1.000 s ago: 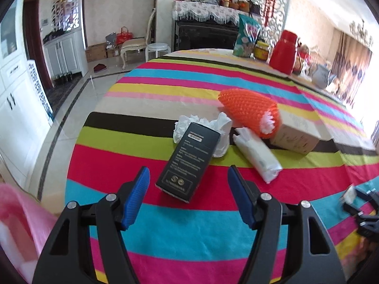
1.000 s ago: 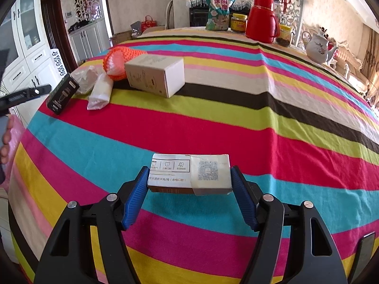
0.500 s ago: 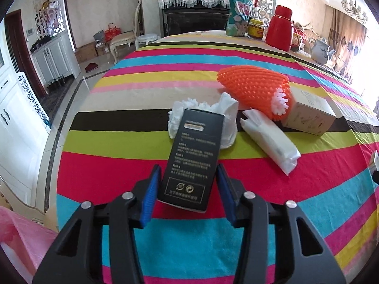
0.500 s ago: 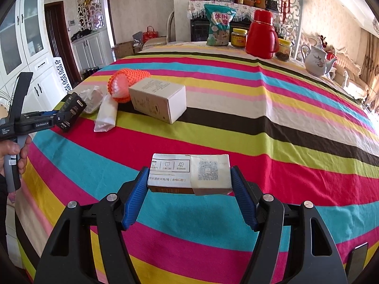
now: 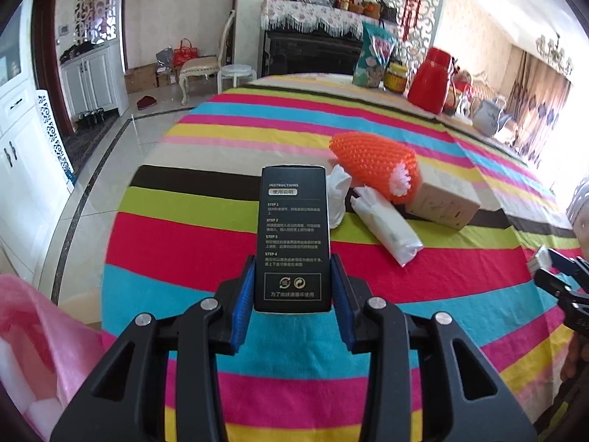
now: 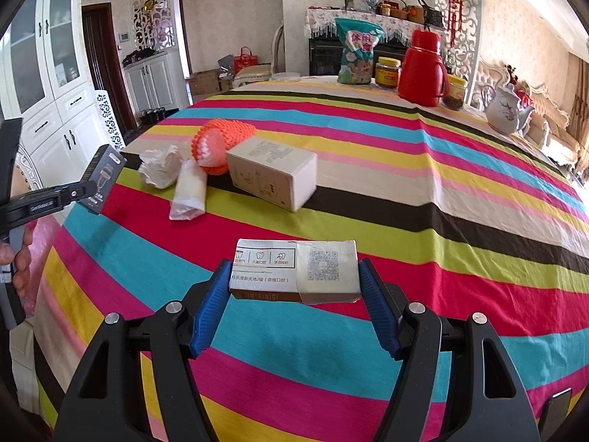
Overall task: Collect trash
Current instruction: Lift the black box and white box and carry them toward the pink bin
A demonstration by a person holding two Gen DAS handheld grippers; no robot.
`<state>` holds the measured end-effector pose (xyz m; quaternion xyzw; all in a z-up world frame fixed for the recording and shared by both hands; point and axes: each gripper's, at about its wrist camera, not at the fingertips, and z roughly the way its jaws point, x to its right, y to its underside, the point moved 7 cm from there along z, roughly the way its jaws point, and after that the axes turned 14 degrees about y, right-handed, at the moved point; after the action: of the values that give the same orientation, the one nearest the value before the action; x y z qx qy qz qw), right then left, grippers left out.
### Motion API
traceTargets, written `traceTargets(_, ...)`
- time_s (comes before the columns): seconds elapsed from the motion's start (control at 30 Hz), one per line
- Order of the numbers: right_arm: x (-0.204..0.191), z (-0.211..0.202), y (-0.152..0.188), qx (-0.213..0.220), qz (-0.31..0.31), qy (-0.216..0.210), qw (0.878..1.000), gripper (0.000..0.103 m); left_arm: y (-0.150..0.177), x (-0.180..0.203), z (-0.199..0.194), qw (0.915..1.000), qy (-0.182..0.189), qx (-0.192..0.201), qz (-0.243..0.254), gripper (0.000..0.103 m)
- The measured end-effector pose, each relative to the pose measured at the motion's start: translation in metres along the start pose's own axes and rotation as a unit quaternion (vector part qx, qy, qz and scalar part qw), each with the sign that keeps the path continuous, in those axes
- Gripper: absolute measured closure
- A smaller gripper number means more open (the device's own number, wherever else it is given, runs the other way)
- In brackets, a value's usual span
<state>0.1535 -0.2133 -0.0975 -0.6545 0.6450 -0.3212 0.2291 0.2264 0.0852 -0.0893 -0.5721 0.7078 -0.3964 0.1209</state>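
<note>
- Left tongs (image 5: 293, 296): blue pads pinch the lower end of a black carton (image 5: 293, 235), which stands upright with its printed instruction panel facing the camera. In the right wrist view the carton (image 6: 104, 176) hangs clear of the bench at the far left edge.
- Right tongs (image 6: 294, 291): pads clamp a small white-and-tan carton (image 6: 294, 272) by its two short ends; QR code and printed strip face up, and it sits level above the striped bench (image 6: 423, 199).
- Remaining on the bench, left of centre: crumpled white tissue (image 6: 161, 165), a white plastic-wrapped pack (image 6: 188, 193) just beside it, an orange foam net sleeve (image 6: 221, 141) behind them, and a beige cardboard box (image 6: 274, 173) touching the sleeve's right side.
- A pink plastic bag (image 5: 48, 339) is at the near left, below the bench edge, in the left wrist view.
- Far edge of the bench: green snack bag (image 6: 357, 55), yellow-lidded jar (image 6: 387, 72), red thermos (image 6: 421, 70), white teapot (image 6: 506, 108).
</note>
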Motion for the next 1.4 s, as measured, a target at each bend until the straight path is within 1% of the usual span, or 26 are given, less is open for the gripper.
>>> traceTargets(0.3, -0.033, -0.018, -0.019, 0.026, -0.016, -0.017, 0.999, 0.038, 0.005, -0.007, -0.057, 0.9989, -0.011, 0.042, -0.018, 0.065)
traceTargets(0.67, -0.086, -0.04, -0.041, 0.051, -0.039, -0.049, 0.997, 0.038, 0.018, -0.039, -0.133, 0.9943, -0.045, 0.087, -0.042, 0.065)
traceTargets(1.07, -0.161, -0.072, -0.058, 0.074, -0.073, -0.093, 0.99, 0.038, 0.04, -0.087, -0.211, 0.985, -0.09, 0.127, -0.074, 0.065)
traceTargets(1.4, -0.24, -0.104, -0.071, 0.095, -0.113, -0.139, 0.979, 0.038, 0.062, -0.126, -0.269, 0.9755, -0.125, 0.151, -0.101, 0.065)
